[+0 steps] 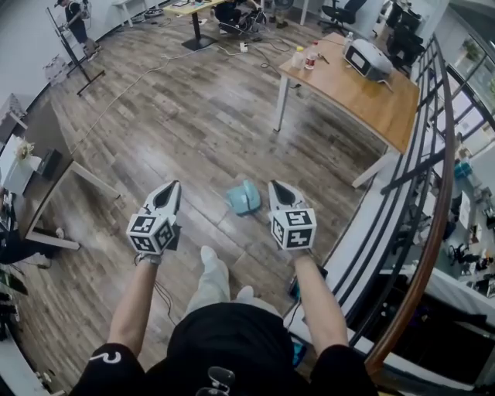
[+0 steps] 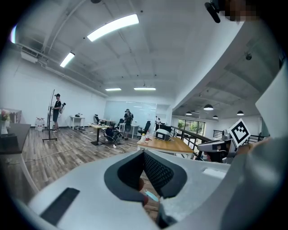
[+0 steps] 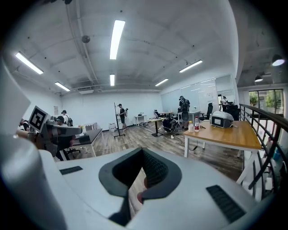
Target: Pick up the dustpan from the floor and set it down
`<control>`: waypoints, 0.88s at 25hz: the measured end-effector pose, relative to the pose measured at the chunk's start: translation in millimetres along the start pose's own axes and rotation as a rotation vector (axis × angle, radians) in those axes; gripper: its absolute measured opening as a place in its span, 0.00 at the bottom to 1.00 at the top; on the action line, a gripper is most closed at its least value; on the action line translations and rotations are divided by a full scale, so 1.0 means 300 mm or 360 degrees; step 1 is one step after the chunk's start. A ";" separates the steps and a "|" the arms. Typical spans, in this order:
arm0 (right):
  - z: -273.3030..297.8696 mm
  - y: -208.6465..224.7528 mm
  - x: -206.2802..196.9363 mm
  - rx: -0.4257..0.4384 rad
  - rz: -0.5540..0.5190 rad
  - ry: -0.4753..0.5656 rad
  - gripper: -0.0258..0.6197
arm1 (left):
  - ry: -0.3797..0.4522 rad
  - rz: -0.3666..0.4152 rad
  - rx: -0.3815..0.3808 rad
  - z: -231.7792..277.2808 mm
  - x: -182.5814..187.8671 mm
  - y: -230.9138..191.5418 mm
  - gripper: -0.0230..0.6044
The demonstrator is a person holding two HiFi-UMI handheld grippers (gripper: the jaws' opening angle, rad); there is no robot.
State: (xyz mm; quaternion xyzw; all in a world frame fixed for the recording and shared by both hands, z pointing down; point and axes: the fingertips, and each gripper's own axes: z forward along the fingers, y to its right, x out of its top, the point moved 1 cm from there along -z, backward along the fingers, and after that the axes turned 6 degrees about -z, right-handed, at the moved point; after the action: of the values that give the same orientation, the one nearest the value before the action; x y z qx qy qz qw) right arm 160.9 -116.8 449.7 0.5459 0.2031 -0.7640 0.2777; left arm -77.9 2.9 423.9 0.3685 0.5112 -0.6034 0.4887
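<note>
left gripper and right gripper sit closed, empty; dustpan seems light, stiff plastic, best pinched by its edge.

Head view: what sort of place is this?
Most likely an open-plan office or lab workspace on an upper level. A wooden desk holds a white device and bottles, office chairs stand at the far end, and a railing on the right seems to overlook a lower floor.

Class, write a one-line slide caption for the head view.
Shut left claw and shut right claw held over the wood floor, pale blue dustpan lying between them.
</note>
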 end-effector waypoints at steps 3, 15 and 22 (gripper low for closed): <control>0.074 0.004 0.025 -0.0008 -0.0008 -0.0003 0.03 | -0.0002 -0.0003 -0.0017 0.069 0.017 -0.056 0.03; 0.382 -0.018 0.127 -0.0113 -0.0022 -0.0057 0.03 | -0.0049 -0.0031 -0.0151 0.341 0.104 -0.307 0.03; 0.518 -0.053 0.155 -0.0159 -0.0024 -0.0073 0.03 | -0.0101 -0.0061 -0.0240 0.434 0.099 -0.412 0.03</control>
State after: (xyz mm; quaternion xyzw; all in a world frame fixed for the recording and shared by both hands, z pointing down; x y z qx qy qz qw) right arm 26.9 -209.4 455.7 0.5121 0.2384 -0.7673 0.3035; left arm -197.6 -130.8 454.2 0.3016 0.5464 -0.5837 0.5194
